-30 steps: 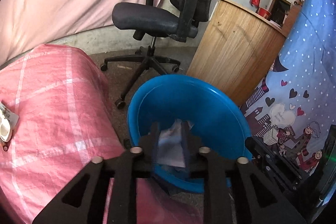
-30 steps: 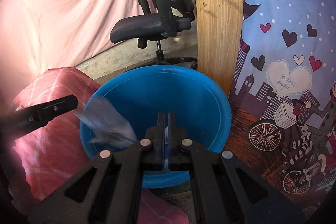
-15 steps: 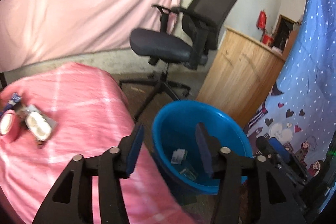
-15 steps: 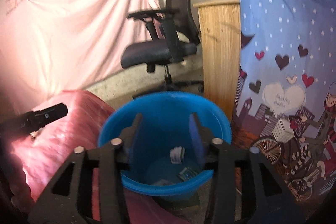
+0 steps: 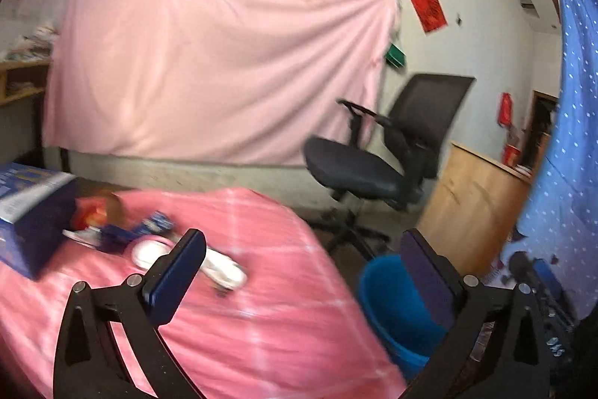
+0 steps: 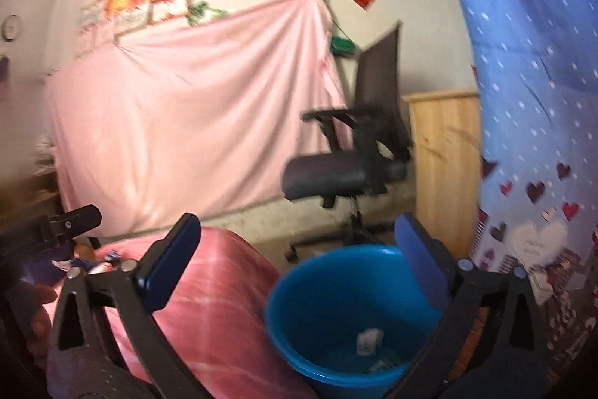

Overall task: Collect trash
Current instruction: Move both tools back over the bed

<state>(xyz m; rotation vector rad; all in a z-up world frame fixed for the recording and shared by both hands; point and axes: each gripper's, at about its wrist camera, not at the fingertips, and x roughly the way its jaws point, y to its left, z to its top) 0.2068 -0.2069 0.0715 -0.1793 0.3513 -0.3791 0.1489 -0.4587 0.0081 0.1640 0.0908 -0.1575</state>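
A blue bin (image 6: pixel 347 316) stands on the floor beside the pink-covered table (image 5: pixel 231 316); crumpled white trash (image 6: pixel 369 341) lies inside it. The bin also shows in the left wrist view (image 5: pixel 392 301). My left gripper (image 5: pixel 304 272) is wide open and empty, raised over the table's right part. More trash lies on the table to its left: white wrappers (image 5: pixel 220 268), a blue packet (image 5: pixel 157 223) and a red packet (image 5: pixel 93 212). My right gripper (image 6: pixel 297 257) is wide open and empty, above and in front of the bin.
A blue box (image 5: pixel 30 212) sits at the table's left edge. A black office chair (image 5: pixel 377 159) and a wooden cabinet (image 5: pixel 474 208) stand behind the bin. A pink sheet (image 5: pixel 209 70) hangs on the wall; a blue patterned curtain (image 6: pixel 534 100) hangs at the right.
Both grippers opened over the bin and dropped their trash into it. Both have since risen and swung left, bringing the table's trash into the left view.
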